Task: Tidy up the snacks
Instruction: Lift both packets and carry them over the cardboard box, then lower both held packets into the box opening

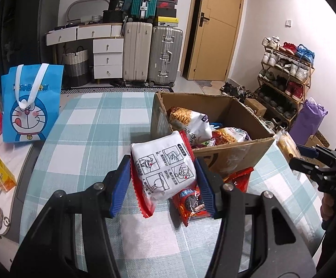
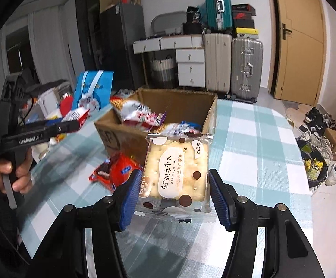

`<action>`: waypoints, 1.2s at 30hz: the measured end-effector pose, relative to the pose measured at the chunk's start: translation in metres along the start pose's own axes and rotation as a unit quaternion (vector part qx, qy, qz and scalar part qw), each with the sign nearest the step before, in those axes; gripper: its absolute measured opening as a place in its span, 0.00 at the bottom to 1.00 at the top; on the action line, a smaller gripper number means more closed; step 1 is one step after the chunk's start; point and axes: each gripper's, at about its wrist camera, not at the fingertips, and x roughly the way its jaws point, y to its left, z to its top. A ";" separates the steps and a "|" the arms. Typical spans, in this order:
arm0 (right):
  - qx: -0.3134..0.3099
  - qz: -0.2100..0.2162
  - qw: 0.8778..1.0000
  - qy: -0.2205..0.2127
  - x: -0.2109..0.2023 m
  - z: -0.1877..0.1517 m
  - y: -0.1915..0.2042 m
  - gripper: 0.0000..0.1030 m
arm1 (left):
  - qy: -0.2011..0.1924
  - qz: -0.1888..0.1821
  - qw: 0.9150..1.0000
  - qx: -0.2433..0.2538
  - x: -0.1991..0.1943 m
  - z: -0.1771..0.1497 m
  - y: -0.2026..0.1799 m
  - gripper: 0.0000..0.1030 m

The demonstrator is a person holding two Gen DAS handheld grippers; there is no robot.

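Observation:
My left gripper (image 1: 164,180) is shut on a white and red snack packet (image 1: 163,166), held above the checked tablecloth (image 1: 93,125) just left of the cardboard box (image 1: 232,155). The box holds several snack bags (image 1: 191,120). Red cookie packets (image 1: 191,205) lie on the cloth under the left gripper. My right gripper (image 2: 173,193) is shut on a clear packet of nougat crackers (image 2: 177,173), held above the cloth in front of the box (image 2: 114,136). The right gripper also shows at the right edge of the left wrist view (image 1: 306,159).
A blue Doraemon bag (image 1: 31,102) stands at the table's left edge, with a yellow box (image 1: 1,176) nearby. Red cookie packets (image 2: 114,171) lie beside the box. Suitcases (image 1: 151,55), drawers, a door and a shoe rack (image 1: 283,81) stand beyond the table.

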 end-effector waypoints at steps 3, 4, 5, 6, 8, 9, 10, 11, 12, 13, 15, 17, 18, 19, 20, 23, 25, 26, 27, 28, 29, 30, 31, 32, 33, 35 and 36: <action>0.005 -0.004 1.000 -0.003 -0.002 0.002 -0.003 0.57 | -0.003 -0.001 1.000 0.002 -0.004 0.000 -0.004 0.50; 0.008 -0.005 1.000 -0.004 -0.003 0.003 -0.003 0.57 | -0.004 -0.001 1.000 0.003 -0.005 0.001 -0.005 0.50; 0.011 -0.004 1.000 -0.008 -0.004 0.003 -0.004 0.57 | -0.007 -0.002 1.000 0.005 -0.006 0.002 -0.006 0.50; 0.012 -0.004 1.000 -0.009 -0.005 0.004 -0.004 0.57 | -0.009 -0.001 1.000 0.006 -0.007 0.002 -0.006 0.50; 0.014 -0.007 1.000 -0.017 -0.008 0.005 -0.004 0.57 | -0.013 -0.003 1.000 0.009 -0.009 0.004 -0.009 0.50; 0.016 -0.008 1.000 -0.021 -0.009 0.006 -0.005 0.57 | -0.015 -0.004 1.000 0.011 -0.011 0.005 -0.010 0.50; 0.019 -0.007 0.999 -0.025 -0.011 0.007 -0.006 0.57 | -0.018 -0.003 1.000 0.012 -0.012 0.006 -0.011 0.50; 0.022 -0.008 0.999 -0.028 -0.012 0.007 -0.006 0.57 | -0.020 -0.003 1.000 0.013 -0.014 0.006 -0.012 0.50; 0.024 -0.009 0.999 -0.032 -0.014 0.008 -0.007 0.57 | -0.021 -0.004 1.000 0.014 -0.015 0.007 -0.013 0.50; 0.025 -0.010 0.999 -0.034 -0.014 0.009 -0.007 0.57 | -0.023 -0.004 1.000 0.014 -0.017 0.007 -0.014 0.50; 0.029 -0.013 0.999 -0.039 -0.016 0.011 -0.008 0.57 | -0.026 -0.005 1.000 0.016 -0.018 0.009 -0.015 0.50; 0.032 -0.013 0.998 -0.045 -0.019 0.014 -0.009 0.57 | -0.029 -0.006 0.999 0.018 -0.019 0.011 -0.017 0.50; 0.034 -0.014 0.998 -0.048 -0.019 0.015 -0.010 0.57 | -0.030 -0.007 0.999 0.018 -0.019 0.012 -0.018 0.50; 0.035 -0.014 0.998 -0.053 -0.021 0.016 -0.010 0.57 | -0.032 -0.008 0.999 0.018 -0.019 0.013 -0.020 0.50; 0.037 -0.013 0.998 -0.056 -0.022 0.018 -0.011 0.57 | -0.033 -0.010 0.999 0.018 -0.019 0.014 -0.021 0.50; 0.036 -0.015 0.997 -0.061 -0.024 0.024 -0.009 0.57 | -0.034 -0.019 0.999 0.018 -0.018 0.019 -0.026 0.50; 0.034 -0.016 0.997 -0.062 -0.024 0.028 -0.008 0.57 | -0.035 -0.022 0.999 0.021 -0.015 0.024 -0.028 0.50; 0.032 -0.017 0.997 -0.063 -0.024 0.031 -0.007 0.57 | -0.036 -0.023 0.999 0.024 -0.015 0.027 -0.031 0.50; 0.031 -0.016 0.997 -0.065 -0.024 0.032 -0.006 0.57 | -0.036 -0.023 0.999 0.027 -0.016 0.028 -0.032 0.50; 0.030 -0.016 0.997 -0.067 -0.025 0.034 -0.006 0.57 | -0.037 -0.024 0.999 0.029 -0.015 0.029 -0.034 0.50; 0.030 -0.016 0.997 -0.069 -0.025 0.036 -0.006 0.57 | -0.039 -0.025 0.998 0.032 -0.016 0.030 -0.036 0.50; 0.030 -0.015 0.997 -0.070 -0.024 0.039 -0.006 0.57 | -0.040 -0.025 0.998 0.034 -0.014 0.033 -0.040 0.50; 0.031 -0.012 0.997 -0.071 -0.024 0.041 -0.005 0.57 | -0.041 -0.025 0.998 0.036 -0.015 0.034 -0.041 0.50; 0.032 -0.010 0.997 -0.070 -0.024 0.042 -0.005 0.57 | -0.043 -0.026 0.998 0.036 -0.014 0.036 -0.043 0.50; 0.032 -0.009 0.997 -0.070 -0.023 0.043 -0.005 0.57 | -0.043 -0.027 0.998 0.038 -0.014 0.038 -0.045 0.50; 0.029 -0.009 0.997 -0.072 -0.022 0.046 -0.004 0.57 | -0.045 -0.027 0.998 0.040 -0.014 0.041 -0.048 0.50; 0.029 -0.008 0.997 -0.072 -0.021 0.048 -0.003 0.57 | -0.046 -0.028 0.998 0.041 -0.013 0.043 -0.050 0.50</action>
